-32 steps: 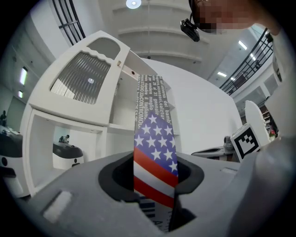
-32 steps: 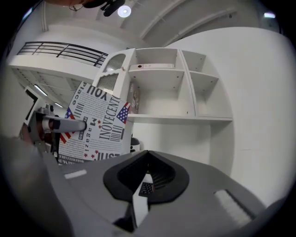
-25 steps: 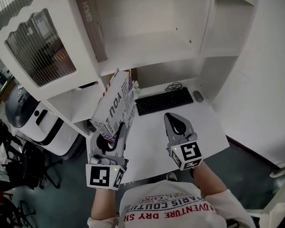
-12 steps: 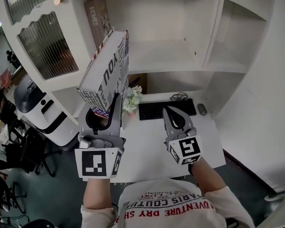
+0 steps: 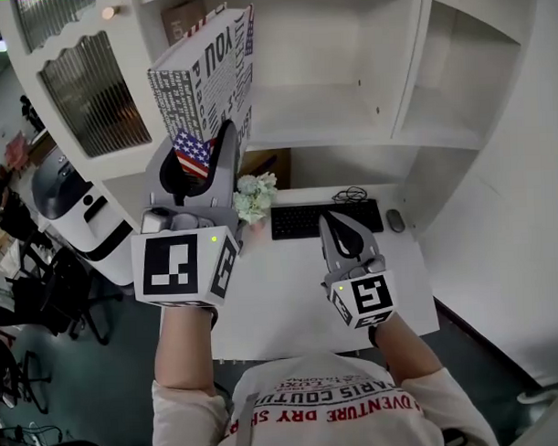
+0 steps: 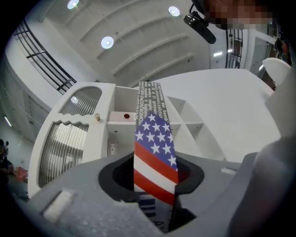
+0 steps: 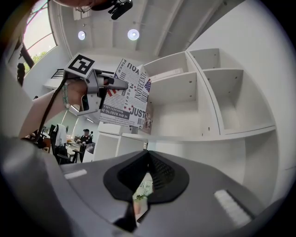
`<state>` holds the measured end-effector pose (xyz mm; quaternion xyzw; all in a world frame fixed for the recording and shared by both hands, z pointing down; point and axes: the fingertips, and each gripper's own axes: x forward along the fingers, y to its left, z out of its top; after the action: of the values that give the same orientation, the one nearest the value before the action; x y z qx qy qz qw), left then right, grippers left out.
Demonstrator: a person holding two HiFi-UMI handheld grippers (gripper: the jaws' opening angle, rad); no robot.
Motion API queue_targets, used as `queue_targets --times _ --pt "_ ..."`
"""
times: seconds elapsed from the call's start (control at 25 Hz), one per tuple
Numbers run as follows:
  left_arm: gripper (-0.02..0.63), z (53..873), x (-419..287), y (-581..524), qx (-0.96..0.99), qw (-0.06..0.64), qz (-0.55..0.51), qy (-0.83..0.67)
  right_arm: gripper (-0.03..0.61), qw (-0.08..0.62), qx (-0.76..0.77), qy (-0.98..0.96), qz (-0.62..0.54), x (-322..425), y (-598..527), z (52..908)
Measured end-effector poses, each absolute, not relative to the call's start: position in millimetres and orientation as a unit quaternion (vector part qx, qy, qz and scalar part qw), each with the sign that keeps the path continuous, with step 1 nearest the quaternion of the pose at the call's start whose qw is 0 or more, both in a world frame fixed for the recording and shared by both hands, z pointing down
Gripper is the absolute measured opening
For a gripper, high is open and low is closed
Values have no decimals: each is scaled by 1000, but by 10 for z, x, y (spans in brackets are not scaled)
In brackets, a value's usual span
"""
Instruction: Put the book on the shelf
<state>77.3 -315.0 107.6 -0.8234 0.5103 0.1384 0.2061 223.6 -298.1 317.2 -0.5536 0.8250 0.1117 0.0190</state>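
Note:
A thick book (image 5: pixel 205 78) with a black-and-white printed cover and a stars-and-stripes patch is held up in front of the white shelf unit (image 5: pixel 321 111), close to its open middle bay. My left gripper (image 5: pixel 204 156) is shut on the book's lower end. In the left gripper view the flag-patterned spine (image 6: pixel 155 152) stands upright between the jaws of the left gripper (image 6: pixel 154 183). The right gripper view shows the book (image 7: pixel 127 95) beside the shelf (image 7: pixel 185 106). My right gripper (image 5: pixel 339 229) hangs low over the desk, shut and empty; its tips (image 7: pixel 148 155) meet.
A brown book (image 5: pixel 182 15) leans at the left of the same shelf bay. Below are a white desk (image 5: pixel 291 299) with a black keyboard (image 5: pixel 324 218), a mouse (image 5: pixel 395 220) and a small flower pot (image 5: pixel 253 195). A glass-door cabinet (image 5: pixel 87 101) stands left.
My left gripper has lifted the book from just above the desk up to shelf height and turned it more upright. The right gripper has stayed almost where it was.

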Motion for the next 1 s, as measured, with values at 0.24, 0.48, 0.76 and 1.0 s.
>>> queue_targets --times 0.24,0.48,0.76,1.0 --pt "156 892 765 -3492 -813 194 155 527 1 13 -555 826 94 2310 -2991 3232" --pt "156 915 774 -3862 -804 171 160 546 2 1 -559 826 75 2401 -2997 3502" --pt "156 1034 831 -4360 -804 117 153 562 1 -16 -562 825 60 2491 -3031 3652" --pt "158 1191 843 -4657 -789 133 119 588 1 -37 -563 823 65 2546 -3127 3745"
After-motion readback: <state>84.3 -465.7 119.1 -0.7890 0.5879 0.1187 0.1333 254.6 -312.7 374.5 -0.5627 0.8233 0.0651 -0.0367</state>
